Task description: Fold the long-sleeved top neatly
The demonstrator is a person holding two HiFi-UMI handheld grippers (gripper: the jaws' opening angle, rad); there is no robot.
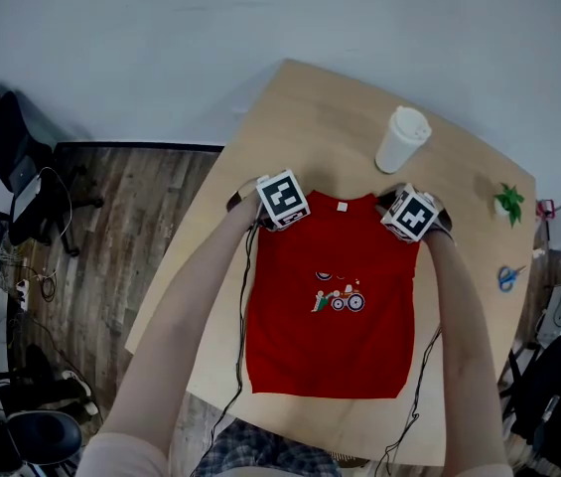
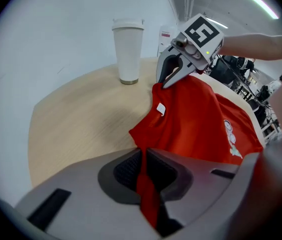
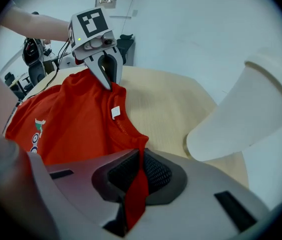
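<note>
Left gripper view: top [image 2: 200, 119] between jaws

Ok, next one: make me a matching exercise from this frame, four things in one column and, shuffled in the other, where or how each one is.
Things:
1. red top
2. white cup
3. scissors
4. left tool

Place or state:
A. standing upright beyond the collar
B. shut on red fabric
C. lying near the right edge of the table
D. spread out, print facing up

Pairs: 1-D, 2-A, 3-C, 4-B
</note>
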